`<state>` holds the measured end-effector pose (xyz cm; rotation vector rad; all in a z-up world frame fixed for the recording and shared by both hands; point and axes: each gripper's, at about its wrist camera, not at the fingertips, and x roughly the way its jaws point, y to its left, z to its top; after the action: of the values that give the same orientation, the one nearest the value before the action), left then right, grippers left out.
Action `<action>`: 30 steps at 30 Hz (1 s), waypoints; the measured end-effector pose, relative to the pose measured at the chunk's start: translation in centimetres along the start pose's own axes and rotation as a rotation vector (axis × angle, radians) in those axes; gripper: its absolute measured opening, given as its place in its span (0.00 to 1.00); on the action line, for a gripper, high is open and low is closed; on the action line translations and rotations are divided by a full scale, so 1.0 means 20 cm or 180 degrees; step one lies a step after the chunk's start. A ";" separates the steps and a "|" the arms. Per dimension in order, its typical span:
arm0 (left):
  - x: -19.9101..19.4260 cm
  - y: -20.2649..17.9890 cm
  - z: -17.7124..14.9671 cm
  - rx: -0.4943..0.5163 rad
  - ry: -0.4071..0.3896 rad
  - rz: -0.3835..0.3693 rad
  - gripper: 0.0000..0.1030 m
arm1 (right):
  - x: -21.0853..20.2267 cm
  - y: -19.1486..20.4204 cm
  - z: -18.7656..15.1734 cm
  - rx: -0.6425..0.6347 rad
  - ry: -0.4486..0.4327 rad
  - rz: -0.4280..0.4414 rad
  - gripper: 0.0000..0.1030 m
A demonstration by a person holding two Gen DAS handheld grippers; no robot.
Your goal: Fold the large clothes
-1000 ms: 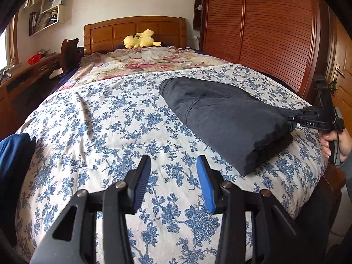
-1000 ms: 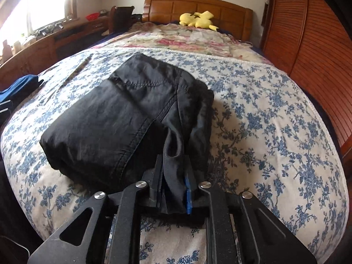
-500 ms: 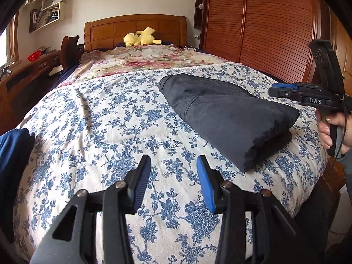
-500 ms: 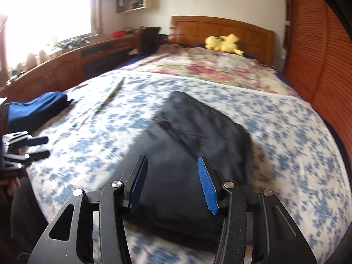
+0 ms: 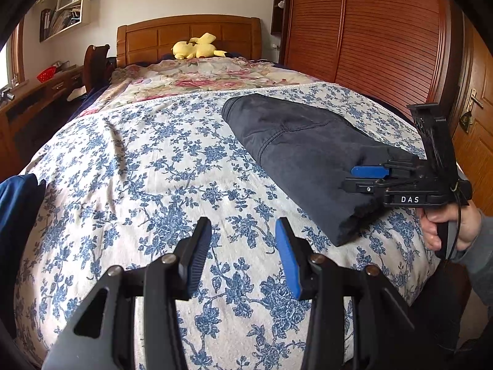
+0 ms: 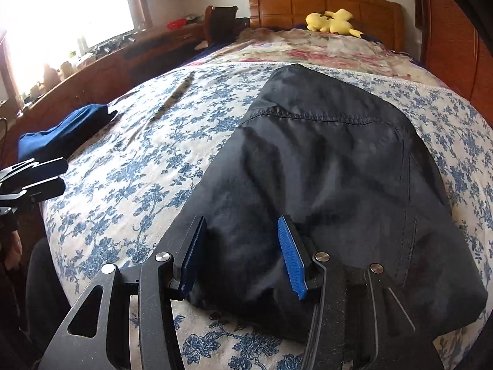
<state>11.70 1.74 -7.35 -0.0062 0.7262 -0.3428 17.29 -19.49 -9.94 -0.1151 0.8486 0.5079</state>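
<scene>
Released from the right gripper (image 6: 243, 252), the folded black garment (image 6: 323, 160) fills the frame's centre beneath its newly spread jaws.

I'm in a home bedroom. Before me is a bed under a blue-flowered coverlet (image 5: 138, 185), with a carved wooden headboard (image 5: 188, 35) and a yellow plush toy (image 5: 197, 50) lying against it. To my right stands a slatted wooden wardrobe (image 5: 369, 37), to my left a long wooden desk (image 6: 129, 58) under a bright window (image 6: 67, 3), with a wall shelf (image 5: 66, 6) of papers above.
</scene>
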 end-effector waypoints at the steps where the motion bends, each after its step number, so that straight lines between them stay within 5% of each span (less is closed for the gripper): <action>1: 0.00 0.00 0.00 -0.0007 -0.0003 0.0000 0.40 | 0.00 0.00 0.00 0.0021 -0.0010 0.0003 0.47; 10: 0.08 -0.05 0.08 0.0153 0.0006 -0.0023 0.40 | -0.26 0.01 0.04 -0.0118 -0.0218 -0.0271 0.47; 17: 0.25 -0.18 0.23 0.0418 0.0030 -0.0131 0.40 | -0.52 -0.22 -0.06 0.0089 -0.0429 -0.0741 0.47; 25: 0.43 -0.29 0.43 0.0628 -0.0019 -0.0282 0.40 | -0.41 -0.50 -0.26 0.0411 -0.0197 -0.1119 0.47; 30: 0.59 -0.31 0.55 0.0722 0.0007 -0.0341 0.41 | -0.31 -0.61 -0.33 0.0686 -0.0070 -0.1007 0.53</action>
<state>25.13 -9.04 -5.93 0.1702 0.6875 -0.5262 15.07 -34.41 -11.04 -0.0443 0.8396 0.1196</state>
